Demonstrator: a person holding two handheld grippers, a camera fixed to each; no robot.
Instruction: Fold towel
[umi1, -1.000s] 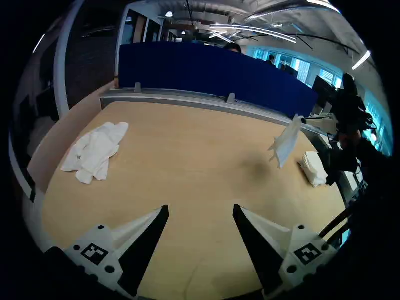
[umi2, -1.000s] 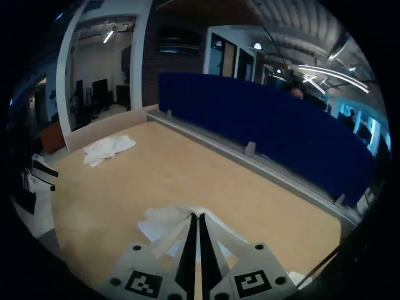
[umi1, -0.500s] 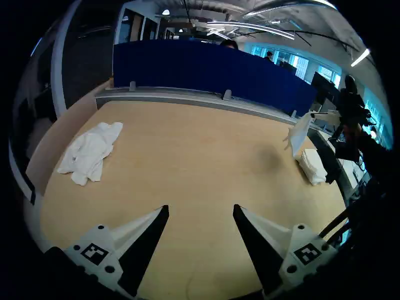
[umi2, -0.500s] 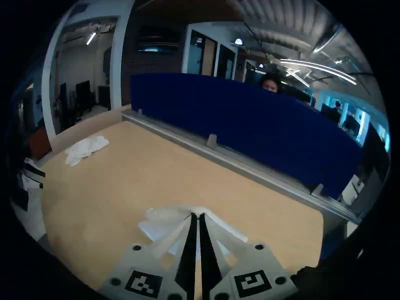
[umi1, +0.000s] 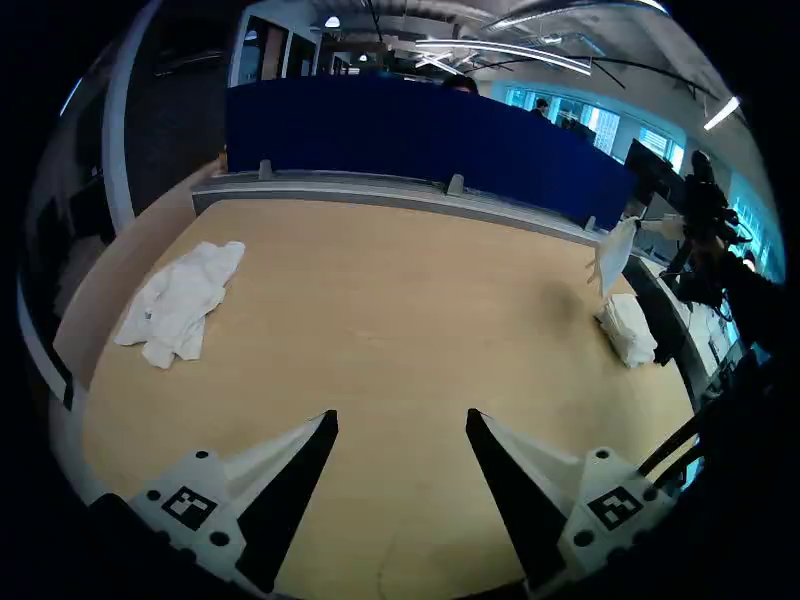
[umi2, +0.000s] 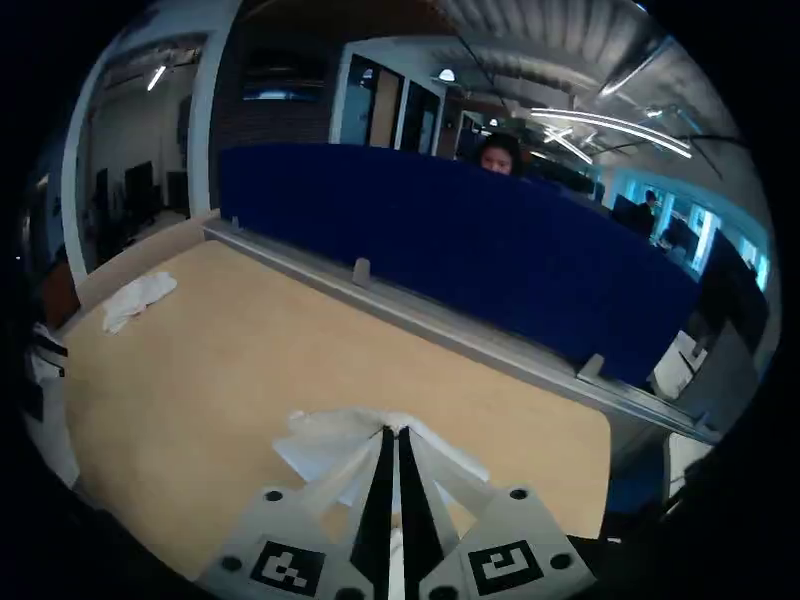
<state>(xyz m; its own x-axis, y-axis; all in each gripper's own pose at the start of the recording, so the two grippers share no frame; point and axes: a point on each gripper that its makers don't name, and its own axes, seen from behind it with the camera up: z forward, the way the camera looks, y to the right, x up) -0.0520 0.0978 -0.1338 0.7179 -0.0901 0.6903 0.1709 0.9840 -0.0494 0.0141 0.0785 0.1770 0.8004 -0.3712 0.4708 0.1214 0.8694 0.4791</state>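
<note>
Low over the near part of the wooden table (umi1: 400, 300), my left gripper (umi1: 400, 415) is open with nothing between its fingers. A crumpled white towel (umi1: 180, 300) lies at the table's left end; it is small and far left (umi2: 138, 298) in the right gripper view. My right gripper (umi2: 393, 432) is shut on a folded white towel (umi2: 330, 448), held in the air. In the left gripper view that towel (umi1: 612, 258) hangs from the right gripper (umi1: 640, 224) just above a stack of folded towels (umi1: 628, 328) at the table's right edge.
A blue partition (umi1: 420, 135) on a grey rail (umi1: 400, 192) runs along the table's far side. A person's head (umi2: 497, 155) shows behind it. A hand and dark sleeve (umi1: 720, 280) hold the right gripper. Office desks and monitors stand beyond the right edge.
My right gripper has carried the hanging towel to the right, closer to the folded stack, and its view has swung along the partition. The left gripper has hardly moved.
</note>
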